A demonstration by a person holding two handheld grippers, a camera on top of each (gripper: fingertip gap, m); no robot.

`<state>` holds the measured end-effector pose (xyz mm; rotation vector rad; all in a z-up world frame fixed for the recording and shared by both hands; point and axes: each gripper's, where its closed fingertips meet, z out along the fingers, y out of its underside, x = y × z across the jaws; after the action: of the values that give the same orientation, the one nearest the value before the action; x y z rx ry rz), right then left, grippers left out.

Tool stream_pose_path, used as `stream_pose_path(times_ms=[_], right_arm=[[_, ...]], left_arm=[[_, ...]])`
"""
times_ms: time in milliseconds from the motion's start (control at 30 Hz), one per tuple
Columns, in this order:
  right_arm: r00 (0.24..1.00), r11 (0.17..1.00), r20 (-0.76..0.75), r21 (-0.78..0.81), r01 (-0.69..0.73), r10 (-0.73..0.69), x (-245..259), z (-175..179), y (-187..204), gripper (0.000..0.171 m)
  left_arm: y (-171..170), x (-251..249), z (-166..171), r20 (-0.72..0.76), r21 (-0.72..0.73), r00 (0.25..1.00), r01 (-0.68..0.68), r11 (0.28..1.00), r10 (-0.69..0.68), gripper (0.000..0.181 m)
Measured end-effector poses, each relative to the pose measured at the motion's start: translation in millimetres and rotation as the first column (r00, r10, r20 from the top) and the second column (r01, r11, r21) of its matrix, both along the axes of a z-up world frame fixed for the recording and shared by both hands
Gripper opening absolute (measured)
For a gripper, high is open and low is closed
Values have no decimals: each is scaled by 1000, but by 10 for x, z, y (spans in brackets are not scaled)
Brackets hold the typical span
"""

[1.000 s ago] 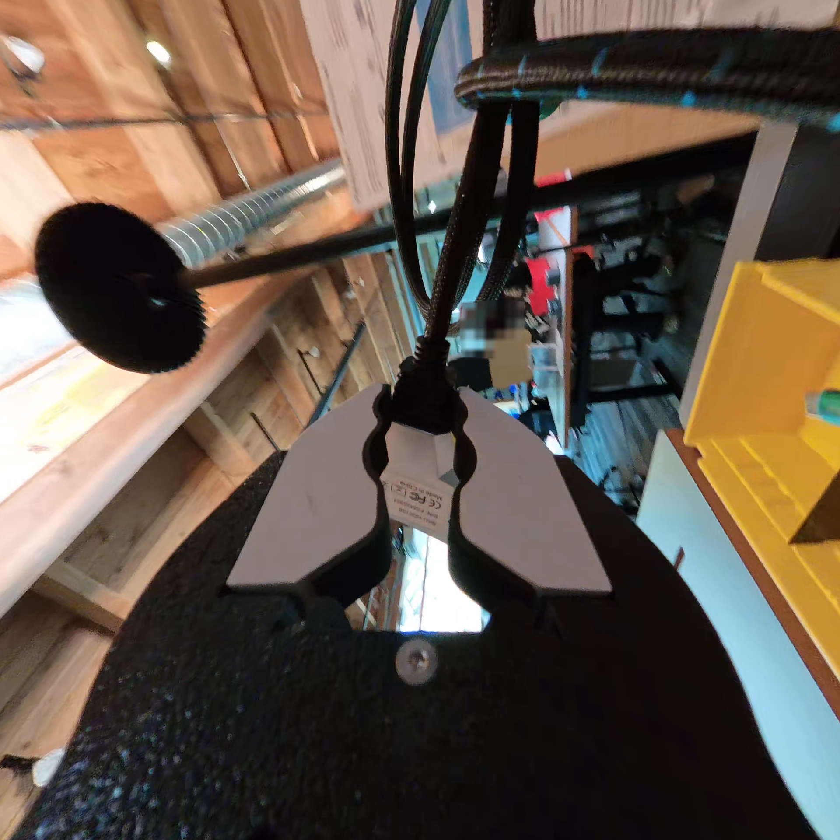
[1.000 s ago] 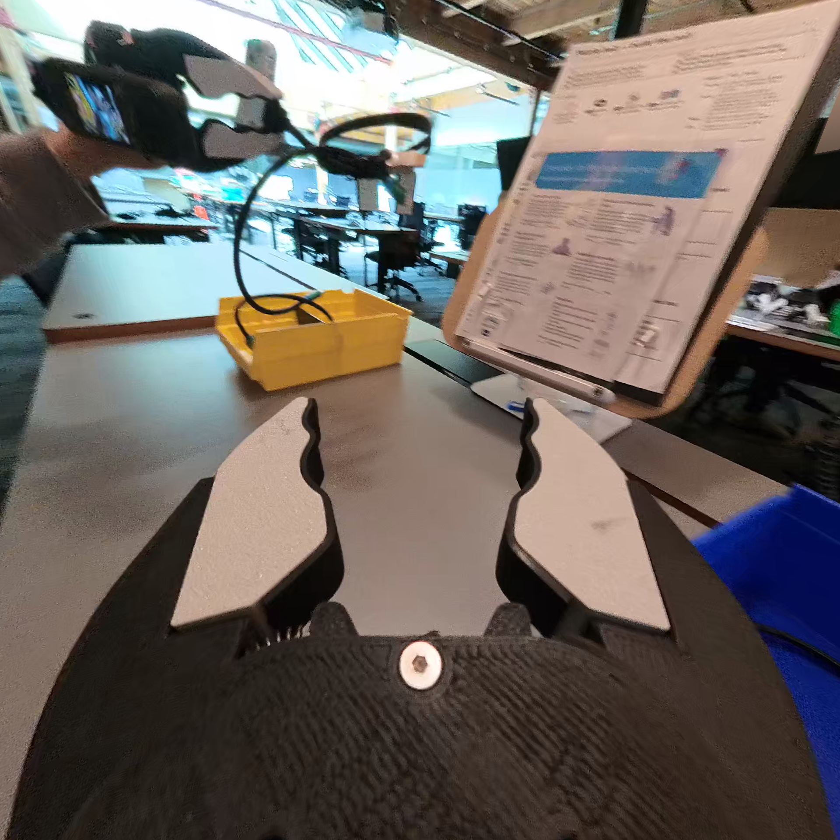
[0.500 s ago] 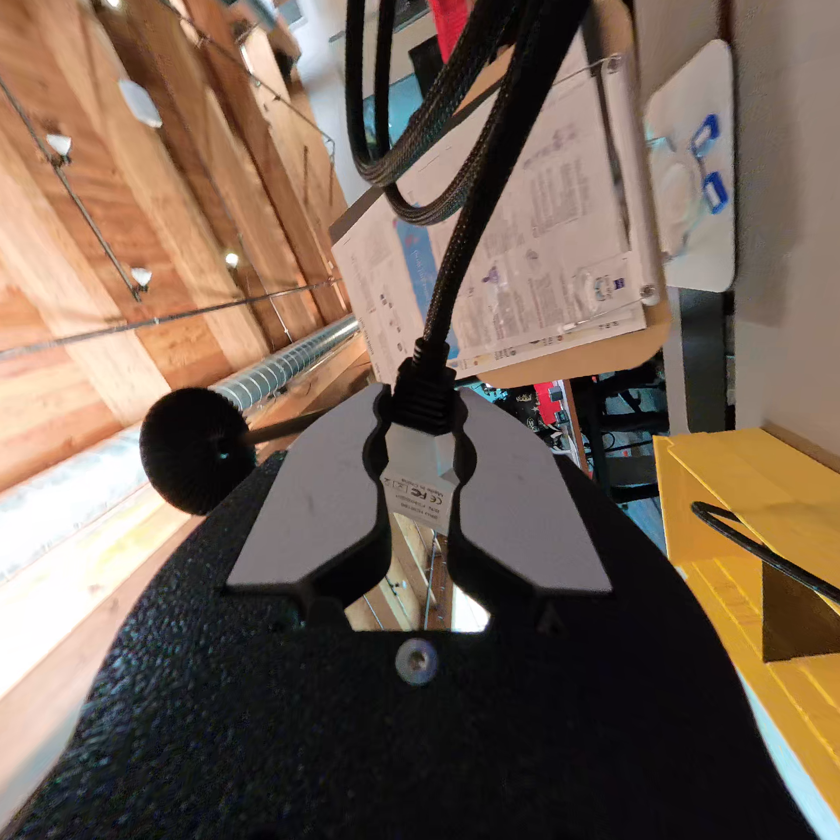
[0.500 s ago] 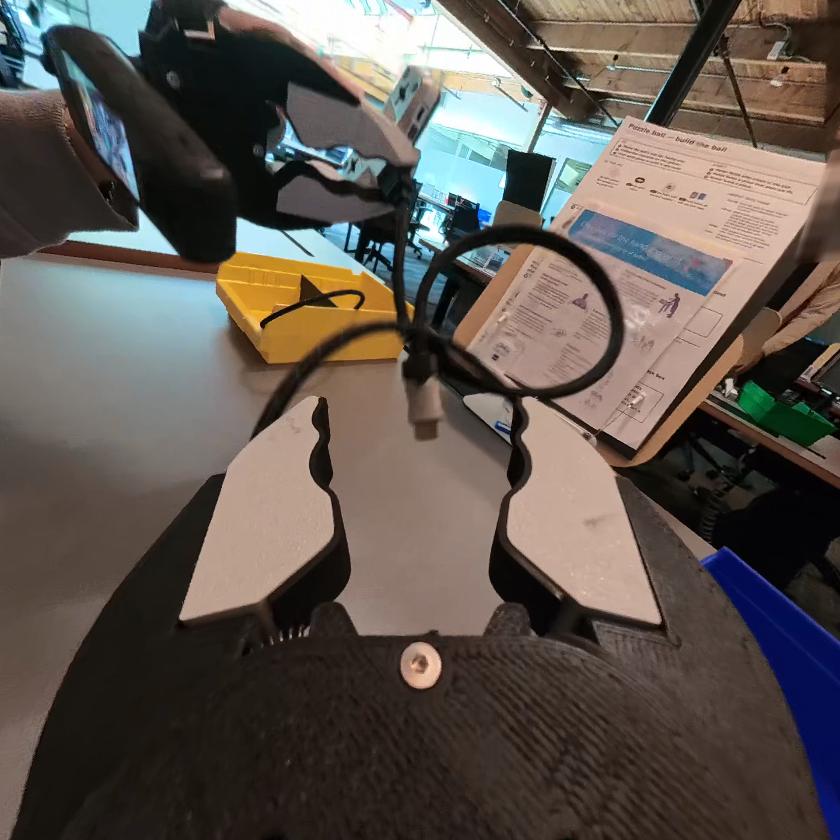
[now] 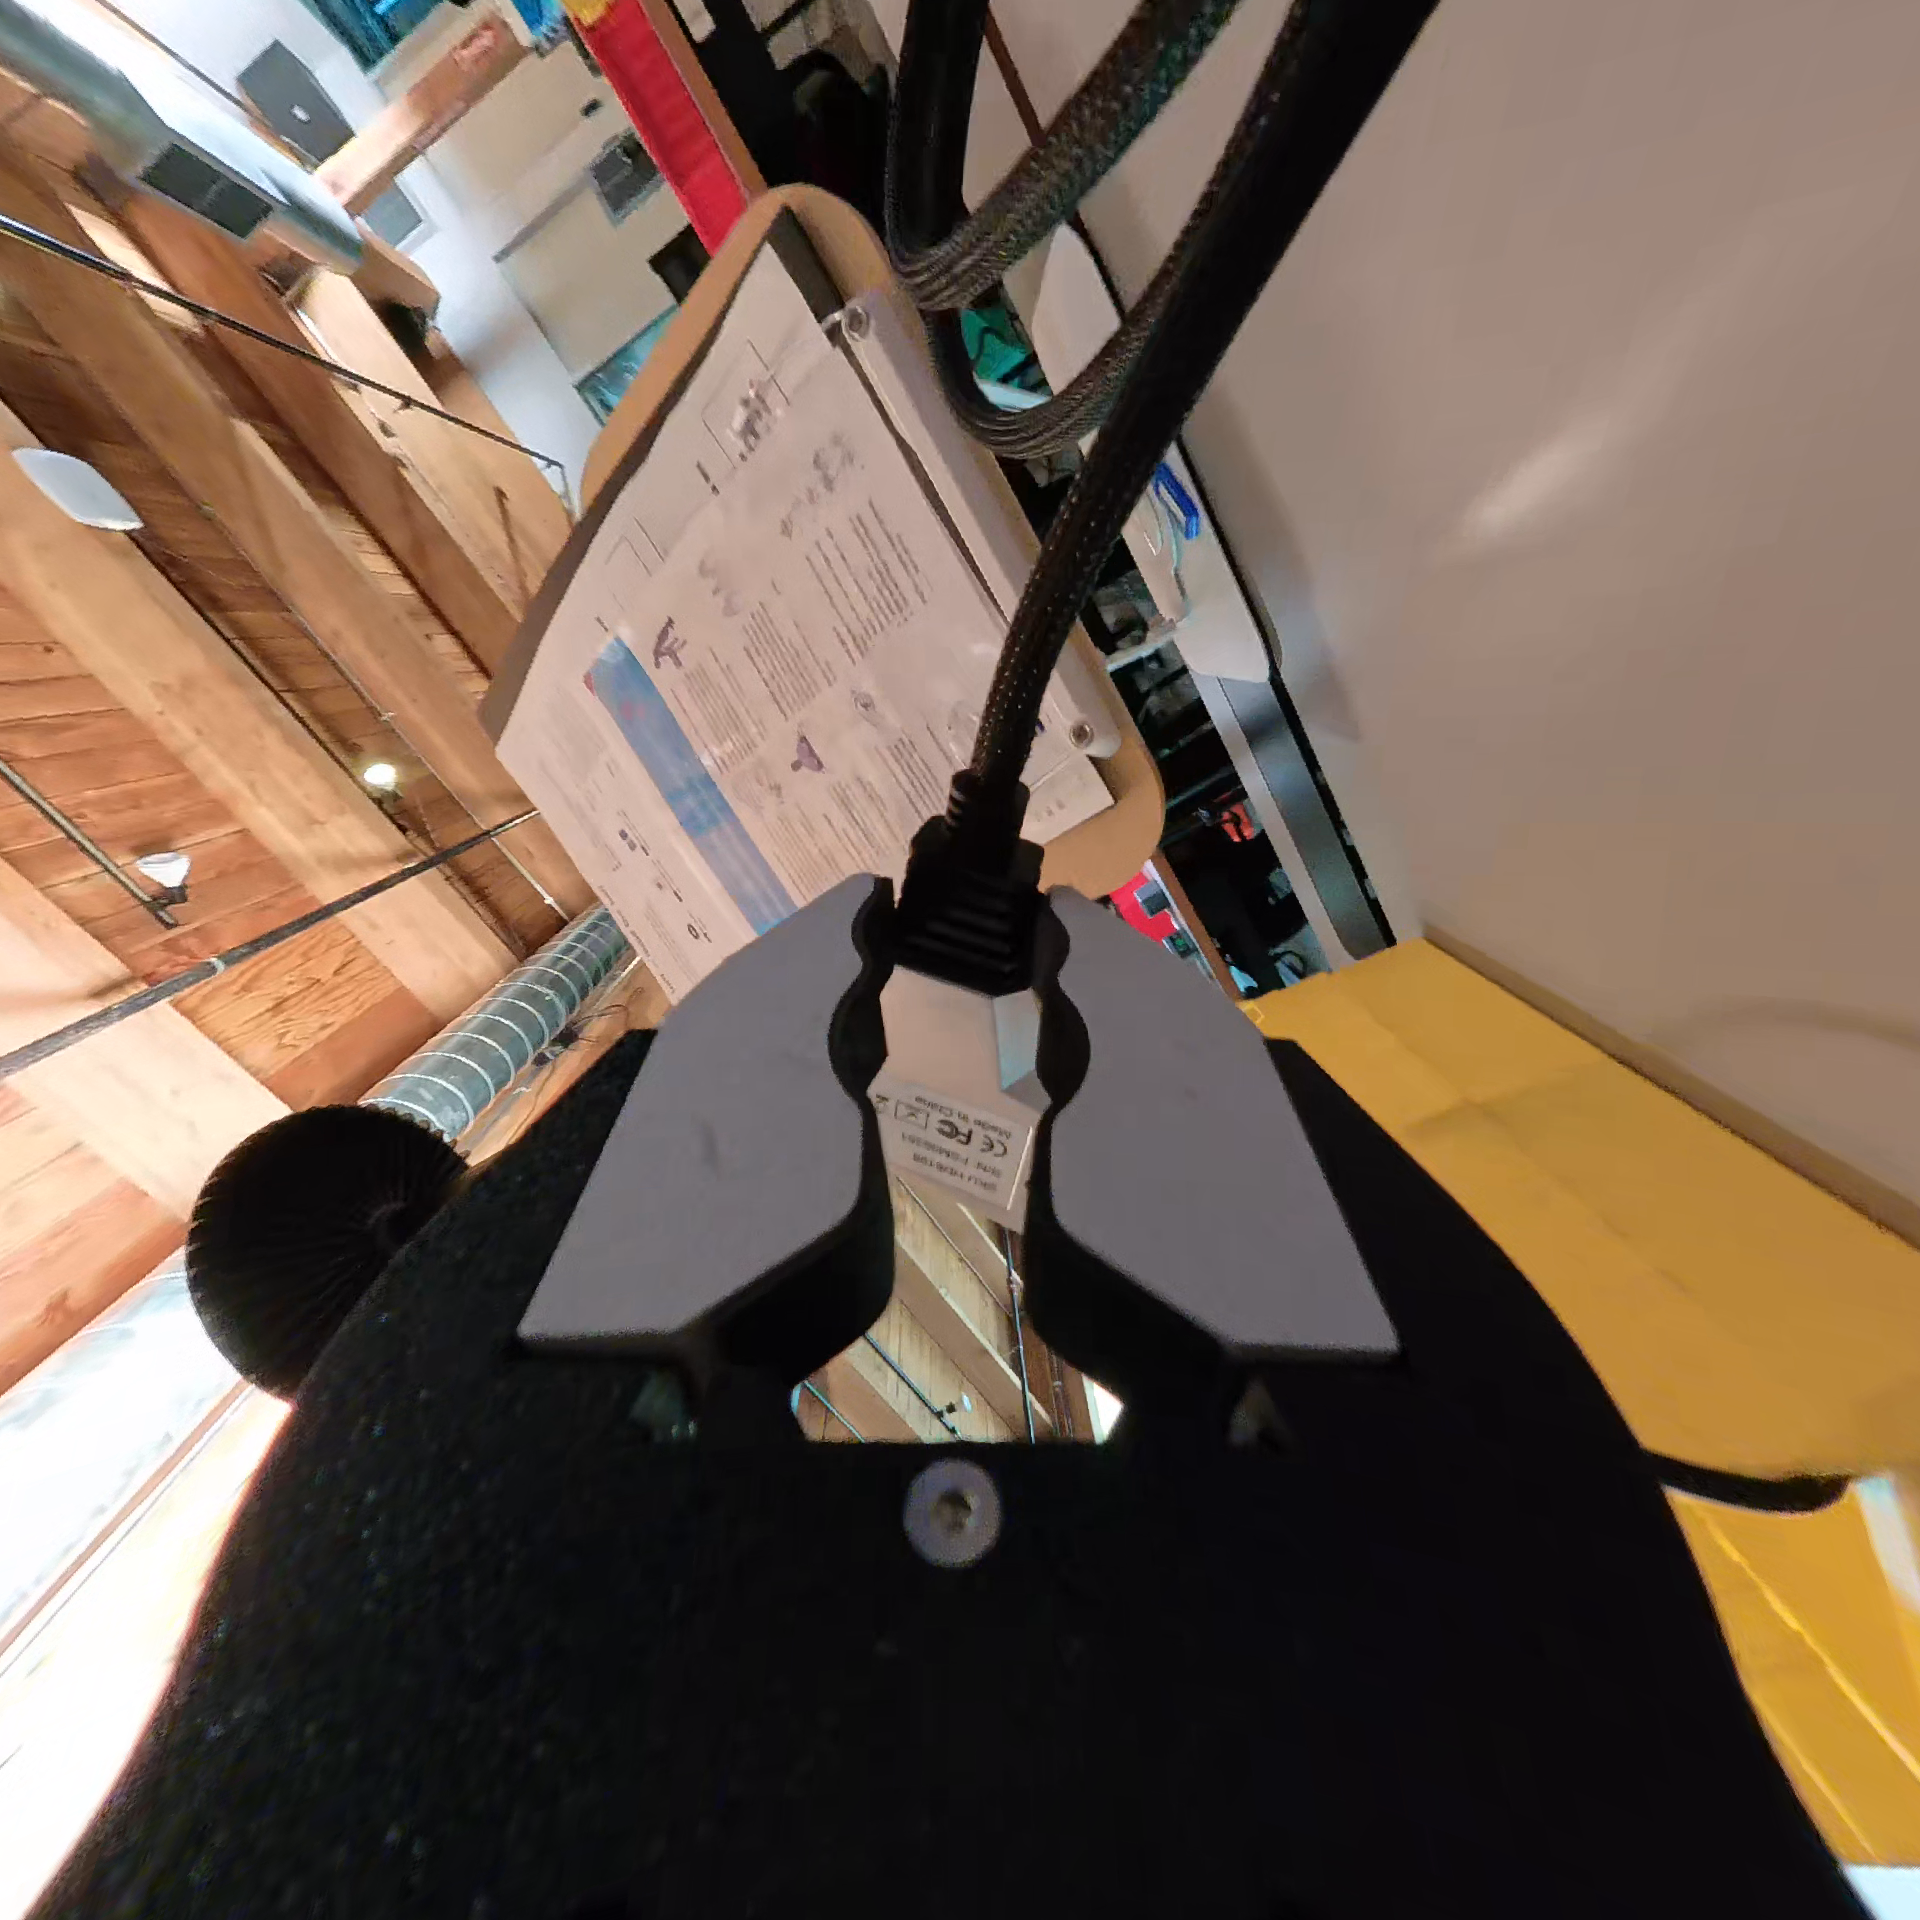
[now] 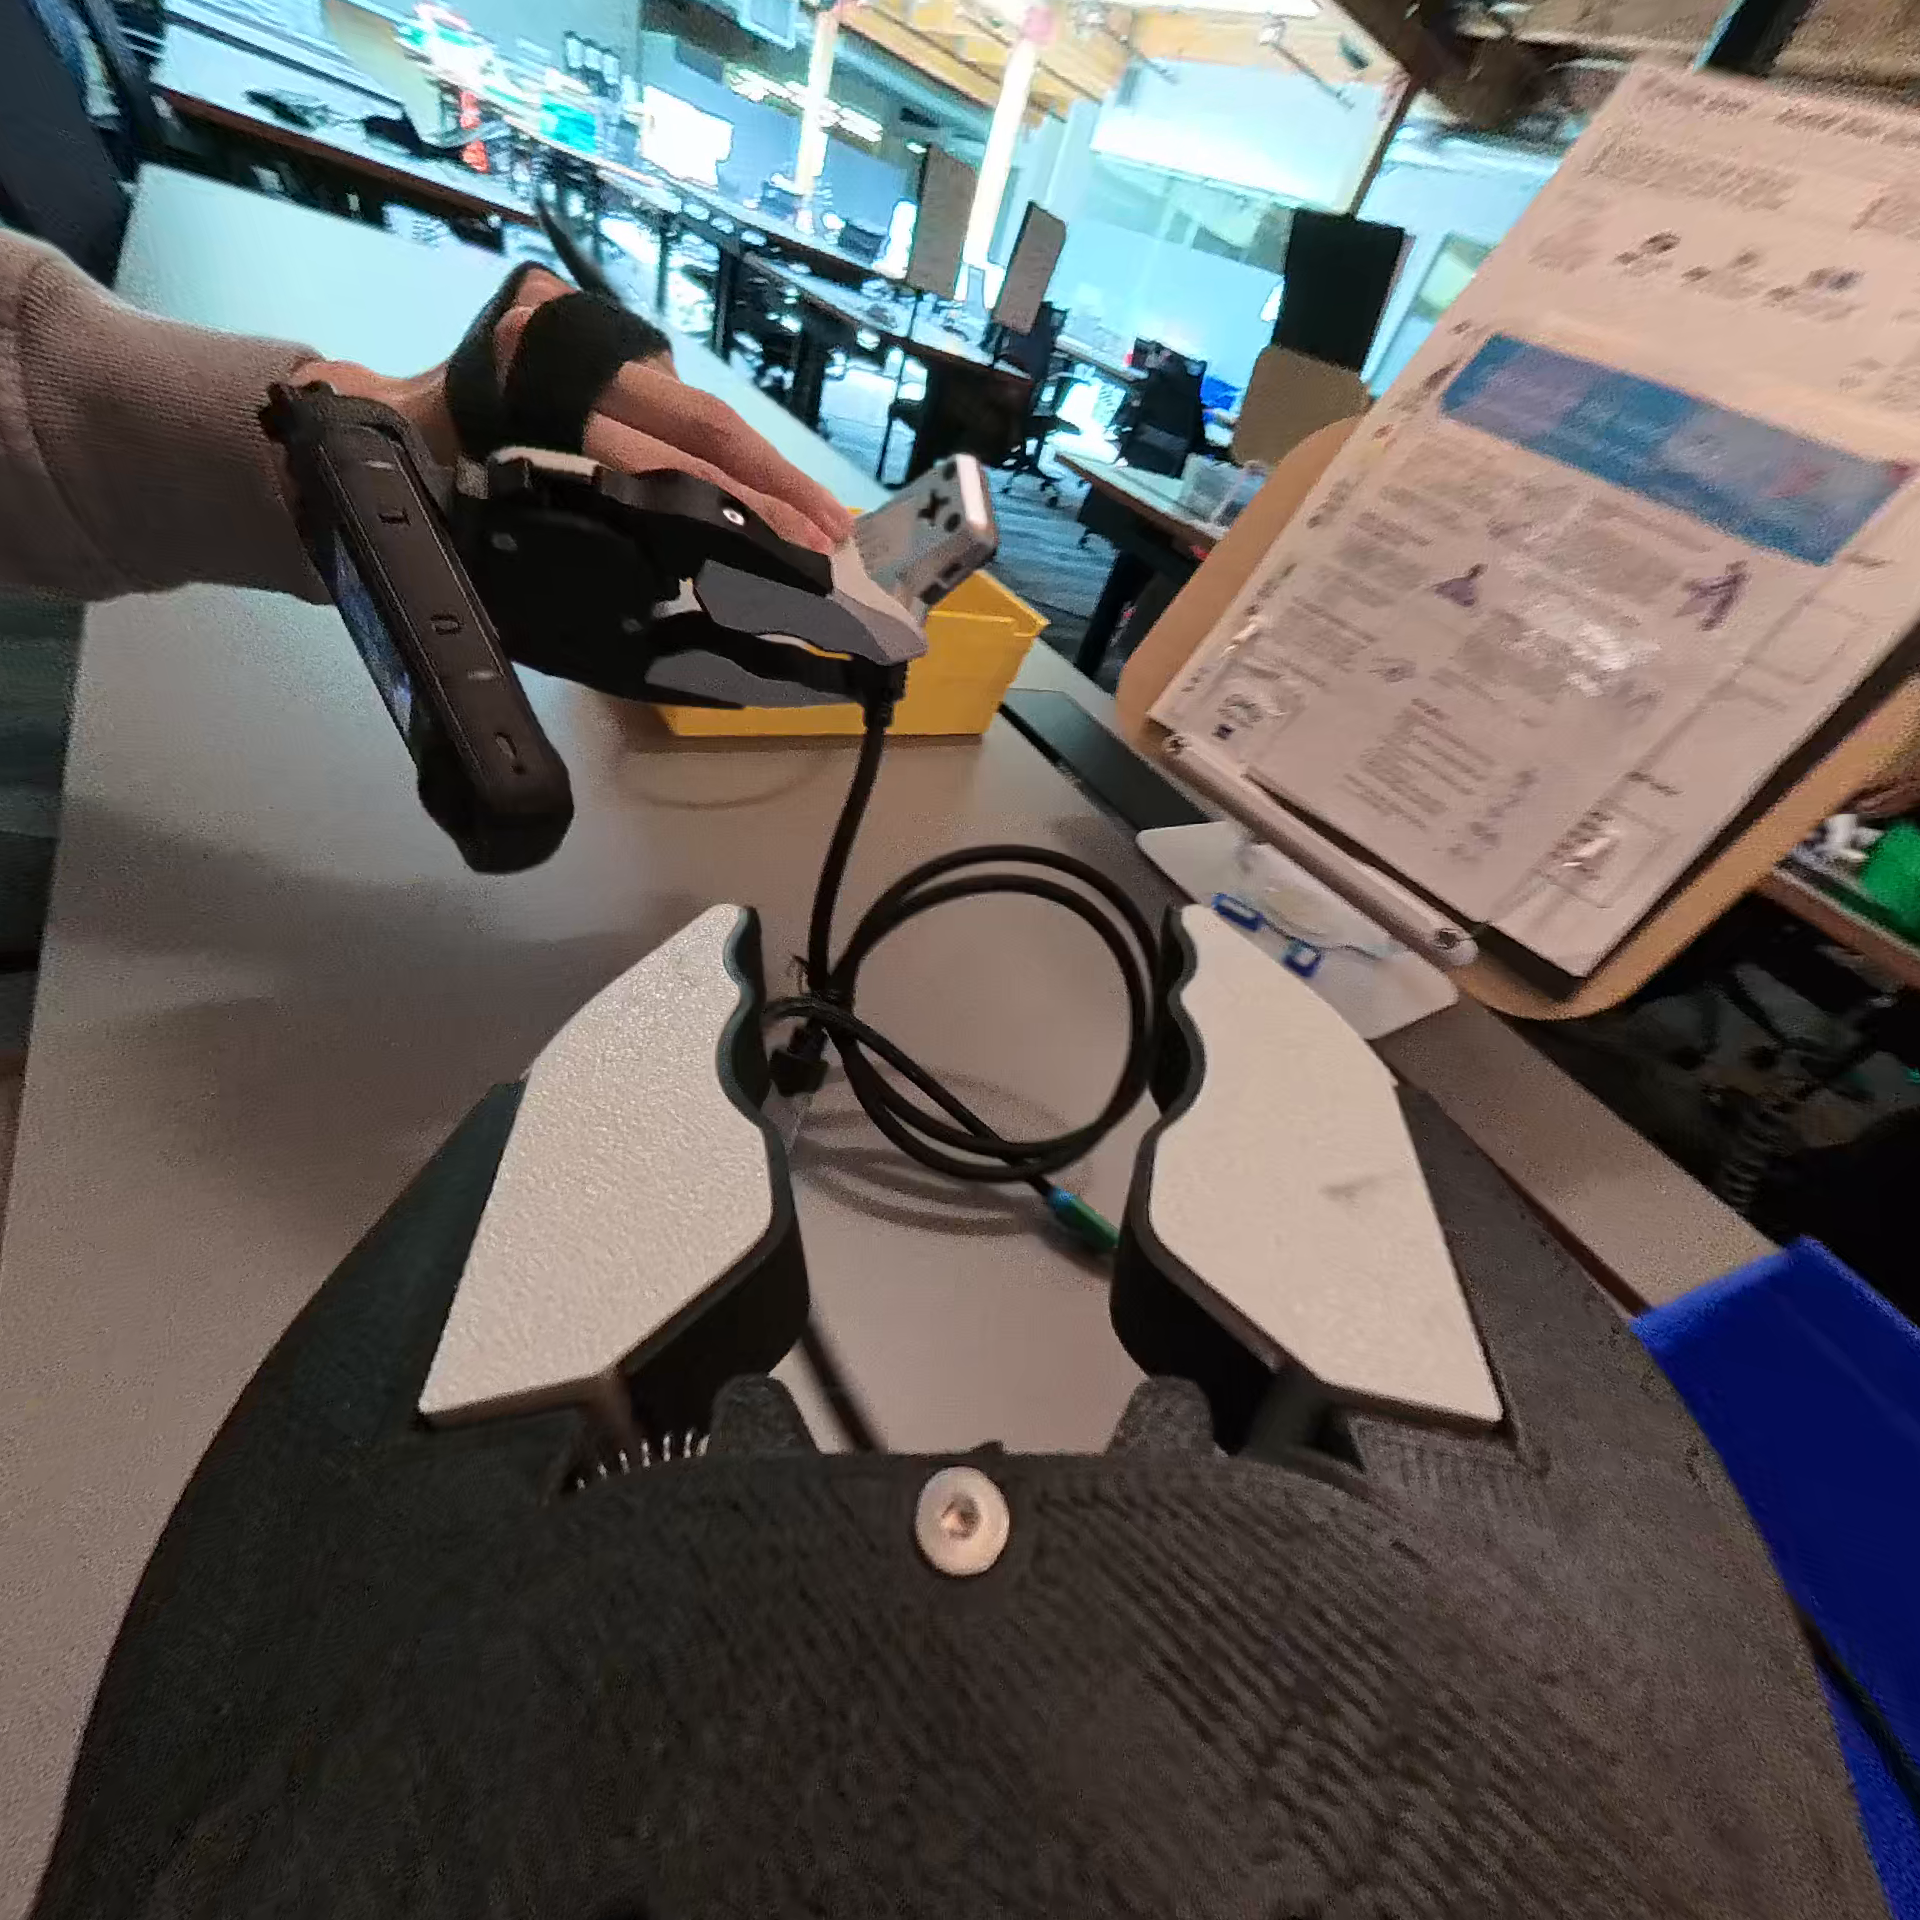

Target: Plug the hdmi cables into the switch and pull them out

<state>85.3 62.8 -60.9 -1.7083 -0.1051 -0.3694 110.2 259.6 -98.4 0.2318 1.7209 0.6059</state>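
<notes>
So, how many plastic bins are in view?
2: a yellow bin far back on the table, and a blue bin at the right edge of the right wrist view. Others may be hidden.

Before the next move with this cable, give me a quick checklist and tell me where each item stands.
1. Left gripper grip on the HDMI plug: ok, jaws shut on its body.
2. Right gripper free to take something: ok, jaws open and empty.
3. Cable state: not ok, it is coiled in a loop that rests on the table between the right jaws.
4. Free end of the cable: ok, a green-tipped end lies on the table by the right jaw.
5. Switch position: cannot tell, no switch is clearly visible in either view.
6. Yellow bin clearance: ok, it sits behind the left gripper.
</notes>
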Motion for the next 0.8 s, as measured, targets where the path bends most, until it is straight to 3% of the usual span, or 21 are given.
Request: stream_pose_path(times_ms=[133,233,400,633,700,800], right_arm=[[1000,996,-20,-82,-19,18,-25,-323,294,72],[992,992,-119,-105,-65,52,-85,-538,477,68],[980,989,-171,-90,-116,99,-195,-631,613,63],[991,992,-125,-108,-70,57,-140,-787,714,41],[991,988,-111,-126,-87,73,-186,-826,745,19],[987,994,-150,-81,-70,57,-183,-769,767,4]], left_arm=[[-282,-36,-75,87,-9,995,57,998,-56,25],[-625,-90,-26,198,32,971,130,991,-134,26],[-1072,-162,-31,284,5,929,245,969,-237,25],[-1351,-237,24,328,52,888,323,945,-321,24],[-1374,-260,44,336,68,880,333,941,-336,24],[-1367,-296,89,359,67,866,348,935,-348,25]])
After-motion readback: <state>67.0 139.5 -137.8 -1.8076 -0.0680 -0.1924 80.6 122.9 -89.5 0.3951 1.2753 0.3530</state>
